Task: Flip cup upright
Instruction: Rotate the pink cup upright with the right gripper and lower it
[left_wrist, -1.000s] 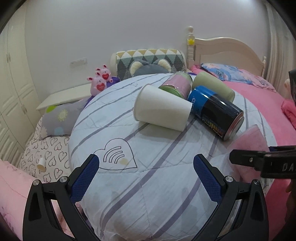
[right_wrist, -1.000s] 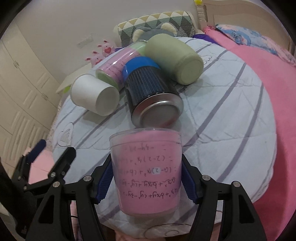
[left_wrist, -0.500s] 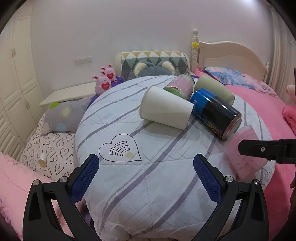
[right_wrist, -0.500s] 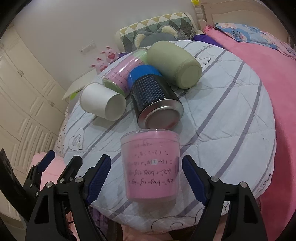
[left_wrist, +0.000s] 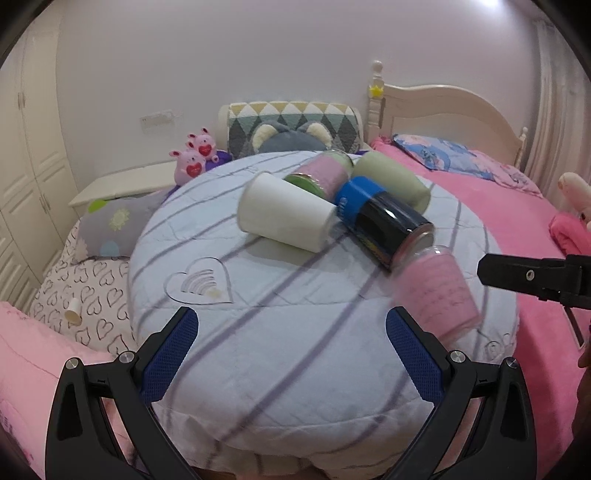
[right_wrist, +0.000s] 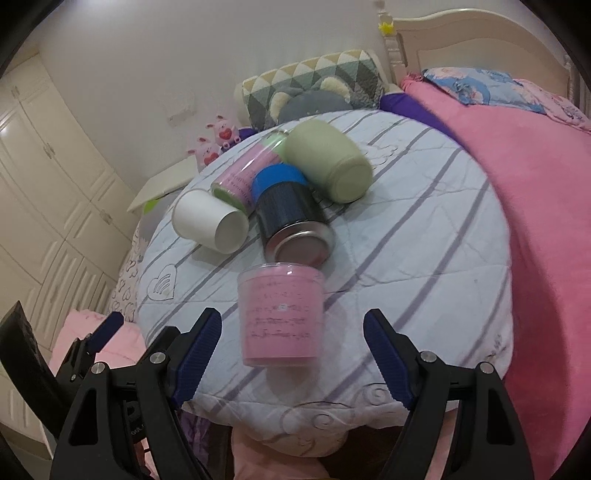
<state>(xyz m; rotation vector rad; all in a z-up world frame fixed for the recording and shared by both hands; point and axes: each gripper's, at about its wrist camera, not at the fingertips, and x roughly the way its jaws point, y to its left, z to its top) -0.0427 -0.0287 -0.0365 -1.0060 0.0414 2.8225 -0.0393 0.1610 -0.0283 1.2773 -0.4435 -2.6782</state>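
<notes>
Five containers are sitting on the round striped cushion (right_wrist: 424, 236) we're working over, with the pink bed (left_wrist: 491, 192) stretching off behind it. Four of them are lying on their sides in a bunch toward the far side: the white cup (left_wrist: 284, 218), the black can (left_wrist: 384, 229) with the blue cap, the pale green cup (right_wrist: 328, 162), and the pink jar (right_wrist: 247, 173) tucked behind them. The pink cup (right_wrist: 280, 314) is standing on its own at the near edge of the cushion, just in front of the black can, rim up as far as we can tell.

Our right gripper (right_wrist: 291, 343) is hanging spread wide on either side of the pink cup, pads not touching it. Our left gripper (left_wrist: 291, 354) is also gaping, hovering over the bare near part of the cushion with nothing between its fingers.
</notes>
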